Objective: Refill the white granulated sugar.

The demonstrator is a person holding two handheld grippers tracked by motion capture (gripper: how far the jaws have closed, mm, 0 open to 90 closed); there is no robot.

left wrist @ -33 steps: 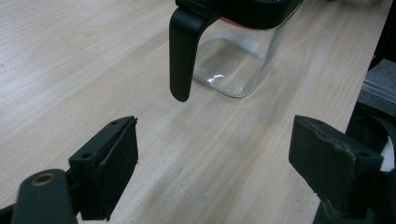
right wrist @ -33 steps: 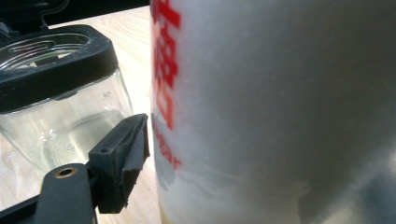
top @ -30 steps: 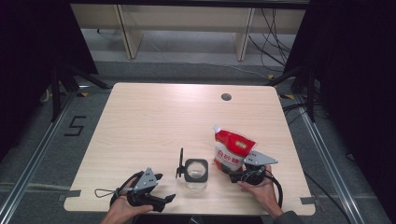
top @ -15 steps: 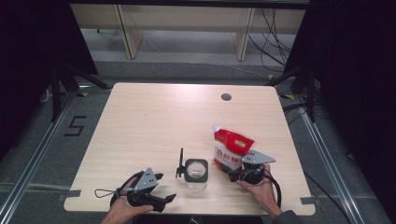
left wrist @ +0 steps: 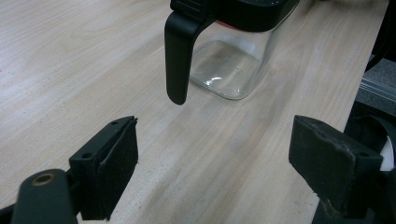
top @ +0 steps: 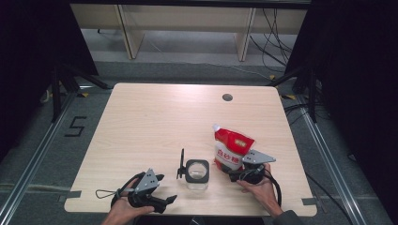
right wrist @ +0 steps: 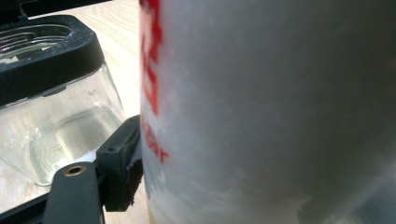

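Observation:
A red and white sugar pouch [top: 231, 147] stands upright on the wooden table [top: 155, 122] at the front right. My right gripper [top: 233, 169] is shut on its lower part; in the right gripper view the pouch [right wrist: 271, 112] presses against one black finger [right wrist: 119, 163] and hides the other. Just left of it stands a clear square glass jar [top: 197, 172] with a black rim and its flip lid [top: 181, 164] raised. My left gripper [top: 166, 189] rests at the front left, open, its jaws wide apart and pointing at the jar [left wrist: 233, 70] and hanging lid [left wrist: 180, 51].
A round cable hole [top: 227, 97] sits near the table's far edge. The table's front edge runs close under both hands. Dark stands and cables [top: 300, 79] flank the table on the floor.

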